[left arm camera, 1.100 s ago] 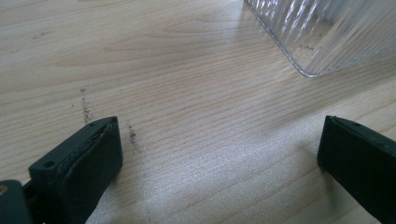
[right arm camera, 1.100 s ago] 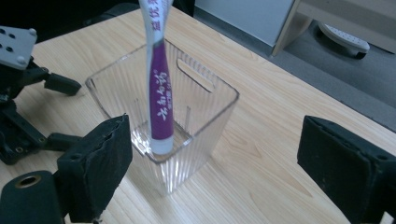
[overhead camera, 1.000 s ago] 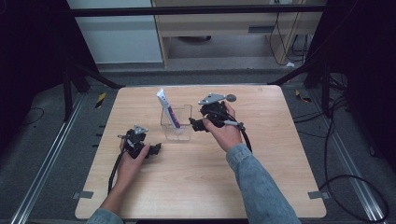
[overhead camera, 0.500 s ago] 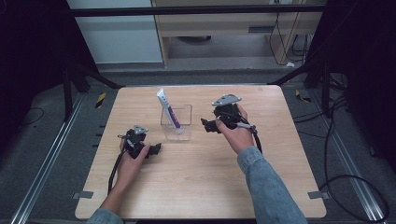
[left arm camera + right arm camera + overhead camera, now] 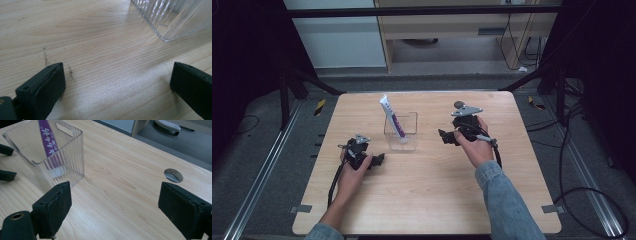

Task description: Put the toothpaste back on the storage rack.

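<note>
A clear ribbed plastic box (image 5: 401, 131) stands mid-table. A white and purple tube (image 5: 391, 117) leans inside it, its top sticking out toward the back left. The tube (image 5: 50, 147) shows through the box wall (image 5: 72, 162) in the right gripper view. My left gripper (image 5: 379, 160) rests low on the table, front left of the box, open and empty; the box corner (image 5: 170, 20) lies just ahead of it. My right gripper (image 5: 444, 136) is held right of the box, open with nothing between its jaws.
The wooden table (image 5: 427, 200) has free room at the front and right. A round cable hole (image 5: 173, 175) sits in the tabletop beyond the right gripper. Black frame rails and cables run on the floor around the table.
My right gripper has drawn away from the box to the right and slightly toward the person. The left gripper has stayed put.
</note>
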{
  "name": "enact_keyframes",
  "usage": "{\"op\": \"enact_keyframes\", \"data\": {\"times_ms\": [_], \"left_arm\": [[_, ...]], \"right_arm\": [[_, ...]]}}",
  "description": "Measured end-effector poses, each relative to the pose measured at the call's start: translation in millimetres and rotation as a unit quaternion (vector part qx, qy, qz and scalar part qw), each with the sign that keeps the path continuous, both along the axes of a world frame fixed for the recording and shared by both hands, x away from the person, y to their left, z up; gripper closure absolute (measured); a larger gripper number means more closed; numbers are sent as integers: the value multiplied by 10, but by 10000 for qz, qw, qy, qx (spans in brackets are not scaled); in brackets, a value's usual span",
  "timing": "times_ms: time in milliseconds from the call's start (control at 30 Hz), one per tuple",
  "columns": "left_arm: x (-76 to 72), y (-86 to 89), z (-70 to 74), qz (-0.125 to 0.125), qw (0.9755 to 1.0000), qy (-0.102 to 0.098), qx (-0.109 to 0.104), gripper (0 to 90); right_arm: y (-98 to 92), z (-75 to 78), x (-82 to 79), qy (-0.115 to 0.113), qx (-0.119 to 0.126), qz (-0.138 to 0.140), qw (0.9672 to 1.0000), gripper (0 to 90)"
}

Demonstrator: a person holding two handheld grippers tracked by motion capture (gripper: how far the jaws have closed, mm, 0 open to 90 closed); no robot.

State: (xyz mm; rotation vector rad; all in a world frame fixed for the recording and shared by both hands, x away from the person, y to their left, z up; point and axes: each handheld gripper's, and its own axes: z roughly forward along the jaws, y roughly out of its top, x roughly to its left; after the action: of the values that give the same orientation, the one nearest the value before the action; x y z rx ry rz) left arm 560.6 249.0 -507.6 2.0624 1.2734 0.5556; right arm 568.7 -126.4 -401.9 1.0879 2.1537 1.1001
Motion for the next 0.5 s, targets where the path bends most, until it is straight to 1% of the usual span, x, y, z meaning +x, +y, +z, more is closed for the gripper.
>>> {"op": "enact_keyframes", "data": {"times_ms": [100, 267, 333, 500], "left_arm": [[0, 0, 0, 2, 10000, 1, -5, 0], [-3, -1, -1, 17, 10000, -2, -13, 0], [-3, -1, -1, 19, 10000, -1, -15, 0], [-2, -1, -1, 18, 10000, -2, -16, 0]], "right_arm": [[-104, -39, 2, 16, -6, -90, 10000, 120], [-265, -122, -39, 113, -9, -251, 9996, 124], [-328, -167, -57, 128, -17, -313, 9994, 126], [-476, -303, -88, 270, -40, -427, 9987, 127]]}}
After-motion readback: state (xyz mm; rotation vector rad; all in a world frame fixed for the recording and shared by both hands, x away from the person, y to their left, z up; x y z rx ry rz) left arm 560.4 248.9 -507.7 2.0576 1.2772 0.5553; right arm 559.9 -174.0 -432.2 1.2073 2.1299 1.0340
